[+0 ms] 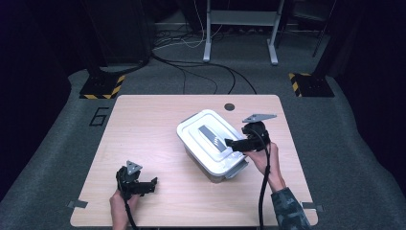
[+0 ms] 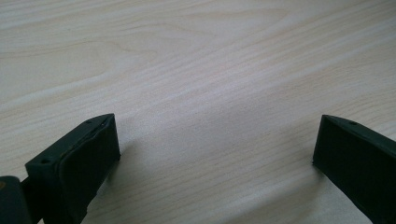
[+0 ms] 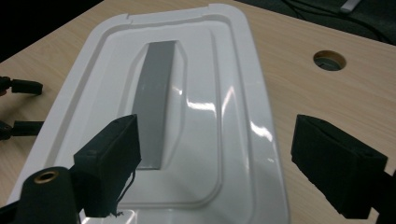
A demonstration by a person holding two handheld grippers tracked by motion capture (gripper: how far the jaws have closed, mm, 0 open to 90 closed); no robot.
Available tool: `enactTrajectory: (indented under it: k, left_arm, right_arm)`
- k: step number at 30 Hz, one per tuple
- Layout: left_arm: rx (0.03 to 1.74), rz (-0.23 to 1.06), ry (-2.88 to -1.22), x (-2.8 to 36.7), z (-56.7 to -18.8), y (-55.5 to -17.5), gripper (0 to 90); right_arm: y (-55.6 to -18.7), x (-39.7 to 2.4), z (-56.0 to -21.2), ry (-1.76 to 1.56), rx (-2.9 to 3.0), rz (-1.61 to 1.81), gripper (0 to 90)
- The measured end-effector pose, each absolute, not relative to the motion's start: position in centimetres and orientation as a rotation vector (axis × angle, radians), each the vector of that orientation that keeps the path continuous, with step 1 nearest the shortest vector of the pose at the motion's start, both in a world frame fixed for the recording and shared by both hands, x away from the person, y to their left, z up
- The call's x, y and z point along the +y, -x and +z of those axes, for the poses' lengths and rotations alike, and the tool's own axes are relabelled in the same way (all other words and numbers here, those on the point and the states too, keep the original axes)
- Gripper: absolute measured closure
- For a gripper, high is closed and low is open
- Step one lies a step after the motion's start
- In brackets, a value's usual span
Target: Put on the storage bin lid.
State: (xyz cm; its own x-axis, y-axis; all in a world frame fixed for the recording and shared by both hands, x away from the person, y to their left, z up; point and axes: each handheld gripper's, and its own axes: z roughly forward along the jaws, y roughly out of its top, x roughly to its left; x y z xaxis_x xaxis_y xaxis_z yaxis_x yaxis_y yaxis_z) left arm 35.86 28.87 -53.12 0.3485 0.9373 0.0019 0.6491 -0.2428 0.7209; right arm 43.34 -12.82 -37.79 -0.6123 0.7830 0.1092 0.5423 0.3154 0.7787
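The right gripper (image 1: 229, 142) hung spread over the lid (image 3: 187, 112) of the box (image 1: 213, 143) at the table's (image 1: 143, 124) 3 o'clock, pinching nothing, the lid seated, latching unconfirmed, while the left gripper (image 1: 154, 183) idled spread at 7 o'clock.

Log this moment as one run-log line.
left gripper: open over bare table | right gripper: open above lid, nothing held | lid: on white container
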Motion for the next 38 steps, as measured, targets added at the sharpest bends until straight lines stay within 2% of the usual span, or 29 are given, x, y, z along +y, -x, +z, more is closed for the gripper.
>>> enactTrajectory:
  k: [7, 15, 21, 29, 33, 38]
  left_arm:
    - [1.378, 0.589, -1.985, 28.9, -53.1, -35.9, 0.0]
    - [1.381, 0.589, -1.982, 28.8, -53.1, -35.9, 0.0]
    - [1.380, 0.589, -1.983, 28.8, -53.1, -35.9, 0.0]
    - [1.380, 0.590, -1.983, 28.8, -53.1, -35.9, 0.0]
    - [1.380, 0.590, -1.984, 28.8, -53.1, -35.9, 0.0]
    - [1.382, 0.588, -1.984, 28.8, -53.1, -35.9, 0.0]
  right_arm:
    - [-42.0, -16.6, -38.1, -1.254, 2.200, 1.206, 10.7]
    - [-40.7, -21.0, -40.4, -1.342, 2.106, 1.206, 7.9]
    - [-39.9, -23.4, -44.4, -1.430, 2.080, 1.108, 8.0]
    - [-38.1, -24.5, -50.9, -1.498, 2.096, 0.952, 7.9]
    - [-37.6, -25.0, -52.6, -1.490, 2.059, 0.925, 7.7]
    - [-37.5, -25.0, -52.8, -1.468, 2.053, 0.889, 6.3]
